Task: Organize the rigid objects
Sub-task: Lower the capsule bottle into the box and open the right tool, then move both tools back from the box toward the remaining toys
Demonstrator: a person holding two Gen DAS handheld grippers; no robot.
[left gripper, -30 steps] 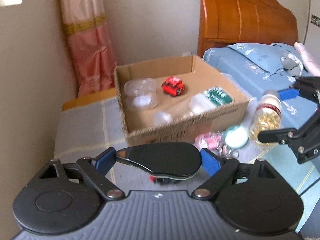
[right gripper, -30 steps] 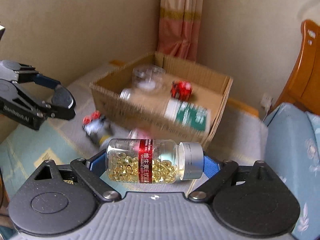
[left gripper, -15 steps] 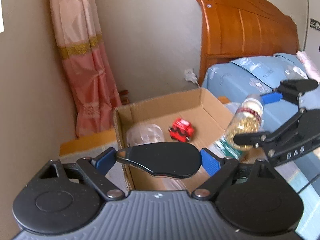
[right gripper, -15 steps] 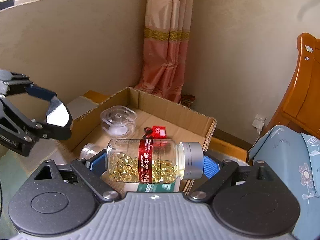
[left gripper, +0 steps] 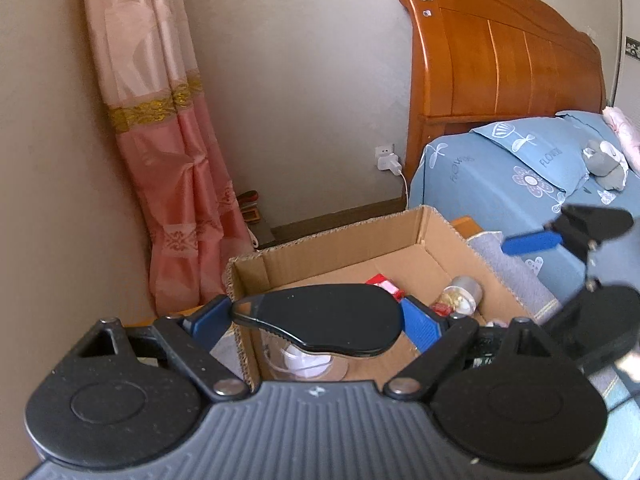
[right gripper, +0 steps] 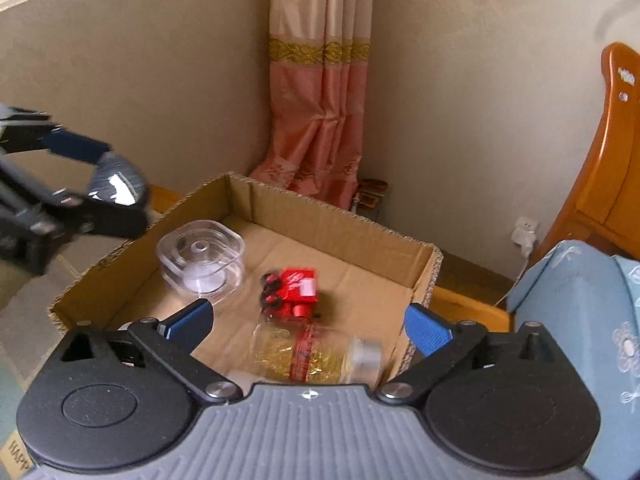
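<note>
A cardboard box stands below both grippers. In it lie a red toy car, a clear plastic container and a bottle of yellow capsules. My right gripper hovers over the box with its jaws opening. The bottle is blurred beneath them, free of the blue pads. My left gripper is shut on a flat black oval object above the box's near left corner.
A bed with a blue flowered sheet and a wooden headboard stands right of the box. A pink curtain hangs in the corner behind it. A wall socket with a charger is low on the back wall.
Both grippers moved forward over the box. The right gripper's jaws spread and the capsule bottle dropped from them into the box. The left still grips the black object.
</note>
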